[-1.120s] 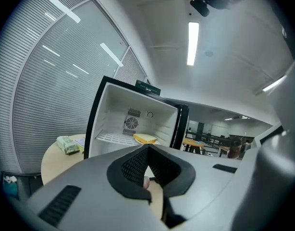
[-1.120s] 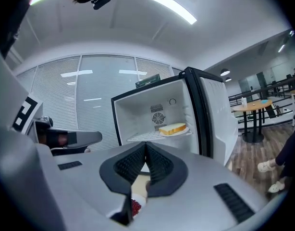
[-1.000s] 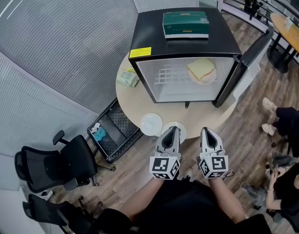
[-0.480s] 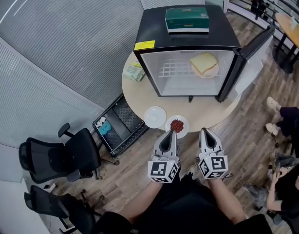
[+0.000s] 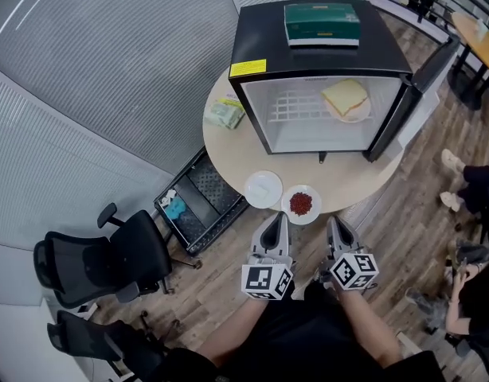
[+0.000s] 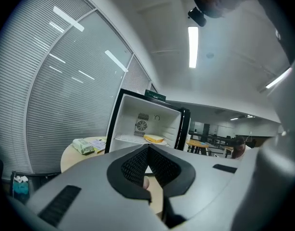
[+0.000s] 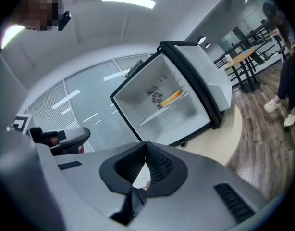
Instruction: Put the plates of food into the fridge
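On the round table [image 5: 228, 146] stand a white plate [image 5: 264, 189] and a plate of red food [image 5: 301, 204], near its front edge. Behind them the black mini fridge [image 5: 264, 54] stands with its door open to the right, and a plate with a sandwich [image 5: 346, 100] is on its wire shelf. My left gripper [image 5: 277, 216] and right gripper [image 5: 334, 222] hover side by side just short of the table edge, both shut and empty. The left gripper view shows the fridge [image 6: 147, 124] and sandwich [image 6: 154, 138] beyond its shut tips [image 6: 148, 147]. The right gripper view, tilted, shows the fridge [image 7: 171, 100] too.
A green box [image 5: 322, 22] lies on the fridge top. A wrapped packet [image 5: 227, 114] sits on the table's left. On the floor are a black crate [image 5: 195, 201] and office chairs [image 5: 101, 265] to the left, with a person's feet [image 5: 455, 161] at the right.
Both grippers have drawn back from the table toward me. The plate of red food, covered by the left gripper before, now shows in full. The right gripper has rolled.
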`<action>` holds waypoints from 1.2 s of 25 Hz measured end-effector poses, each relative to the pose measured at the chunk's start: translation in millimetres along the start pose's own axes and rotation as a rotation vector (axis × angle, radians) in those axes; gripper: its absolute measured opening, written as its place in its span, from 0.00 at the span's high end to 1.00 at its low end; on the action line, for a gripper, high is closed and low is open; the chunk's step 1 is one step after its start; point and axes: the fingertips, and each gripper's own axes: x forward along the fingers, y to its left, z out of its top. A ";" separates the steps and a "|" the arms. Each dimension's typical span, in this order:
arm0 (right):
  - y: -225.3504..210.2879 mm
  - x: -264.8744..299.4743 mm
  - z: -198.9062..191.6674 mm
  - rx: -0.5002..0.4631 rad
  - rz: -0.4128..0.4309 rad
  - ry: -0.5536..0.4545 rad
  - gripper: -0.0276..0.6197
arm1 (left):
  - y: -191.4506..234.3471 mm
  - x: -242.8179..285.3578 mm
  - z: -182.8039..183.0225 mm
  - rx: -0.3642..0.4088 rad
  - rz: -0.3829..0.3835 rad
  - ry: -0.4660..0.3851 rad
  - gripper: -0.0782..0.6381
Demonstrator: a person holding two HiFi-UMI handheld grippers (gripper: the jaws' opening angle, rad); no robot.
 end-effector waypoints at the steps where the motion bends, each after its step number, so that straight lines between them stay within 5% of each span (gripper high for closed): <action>1: -2.6 6.6 -9.9 0.022 -0.013 0.007 0.94 | 6.3 4.2 -0.2 -0.004 -0.005 0.001 0.88; 13: -64.1 36.8 -135.7 0.403 -0.224 0.062 0.94 | 46.9 31.2 -38.9 -0.031 -0.102 0.096 0.88; 15: -71.4 40.7 -158.5 0.456 -0.239 0.090 0.87 | 52.5 34.6 -47.4 -0.039 -0.110 0.112 0.88; 20: -81.1 53.8 -197.4 0.561 -0.248 0.112 0.77 | 65.9 43.9 -66.3 -0.041 -0.119 0.128 0.88; 30: -86.3 87.8 -220.6 0.654 -0.202 0.123 0.76 | 80.2 55.4 -85.0 -0.041 -0.127 0.152 0.88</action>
